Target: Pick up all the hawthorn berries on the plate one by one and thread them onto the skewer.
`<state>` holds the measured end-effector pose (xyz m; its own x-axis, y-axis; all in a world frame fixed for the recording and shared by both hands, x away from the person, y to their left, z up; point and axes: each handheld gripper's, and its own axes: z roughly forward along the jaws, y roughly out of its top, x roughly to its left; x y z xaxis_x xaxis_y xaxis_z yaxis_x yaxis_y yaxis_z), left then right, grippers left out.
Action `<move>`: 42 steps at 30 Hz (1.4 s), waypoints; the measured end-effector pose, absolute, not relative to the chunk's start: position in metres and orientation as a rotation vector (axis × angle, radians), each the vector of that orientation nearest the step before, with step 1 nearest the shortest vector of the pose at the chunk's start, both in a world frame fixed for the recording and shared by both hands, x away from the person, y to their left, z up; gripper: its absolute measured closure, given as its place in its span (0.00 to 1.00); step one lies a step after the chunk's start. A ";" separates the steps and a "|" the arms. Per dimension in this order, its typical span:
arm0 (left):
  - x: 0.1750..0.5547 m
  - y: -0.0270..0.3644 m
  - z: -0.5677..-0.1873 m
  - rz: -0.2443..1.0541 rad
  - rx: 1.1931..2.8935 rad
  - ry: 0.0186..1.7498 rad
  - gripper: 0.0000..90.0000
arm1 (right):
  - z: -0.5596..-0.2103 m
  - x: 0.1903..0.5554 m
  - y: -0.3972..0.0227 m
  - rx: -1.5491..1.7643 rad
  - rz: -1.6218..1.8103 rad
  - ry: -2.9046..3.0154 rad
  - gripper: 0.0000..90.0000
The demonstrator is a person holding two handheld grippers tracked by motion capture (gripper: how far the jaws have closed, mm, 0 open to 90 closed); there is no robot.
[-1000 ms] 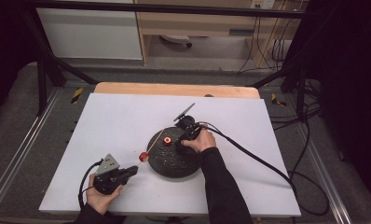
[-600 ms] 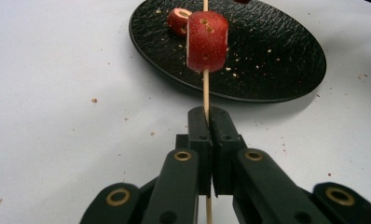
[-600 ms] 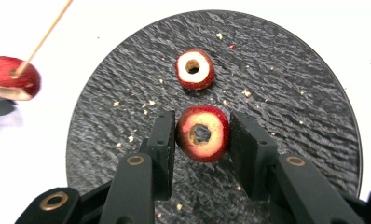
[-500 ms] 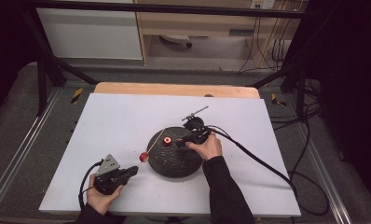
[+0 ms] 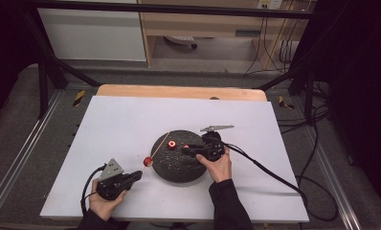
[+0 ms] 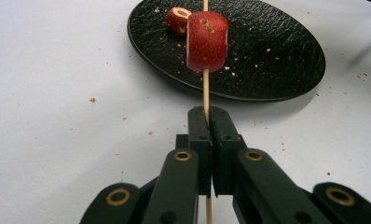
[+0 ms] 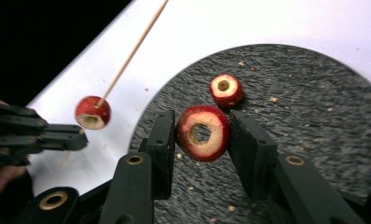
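My left gripper is shut on the lower end of a thin wooden skewer that points toward a black plate. One red cored fruit piece is threaded on the skewer. In the high view this gripper sits at the front left of the plate. My right gripper hovers over the plate, shut on a second red cored fruit ring with its hole facing the camera. A third red piece lies on the plate beyond it.
The plate rests on a white table sheet with a wooden edge at the far side. Crumbs dot the plate and sheet. The right gripper's cable trails off to the right across the table.
My right gripper has moved right across the plate, from near its middle toward the right rim, turning as it went with the fruit ring in it. The left gripper and skewer stayed put.
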<state>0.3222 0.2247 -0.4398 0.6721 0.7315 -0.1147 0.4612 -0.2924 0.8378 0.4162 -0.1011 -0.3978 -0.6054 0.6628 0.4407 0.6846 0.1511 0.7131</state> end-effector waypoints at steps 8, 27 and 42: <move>0.321 0.224 -0.440 0.361 1.942 0.926 0.98 | -0.412 0.399 -0.106 -1.460 -1.696 -2.172 0.70; 0.319 0.218 -0.440 0.349 1.921 0.932 0.98 | -0.414 0.392 -0.099 -1.617 -2.060 -1.820 0.70; 0.316 0.210 -0.440 0.334 1.902 0.931 0.98 | -0.408 0.404 -0.101 -1.643 -2.225 -1.606 0.70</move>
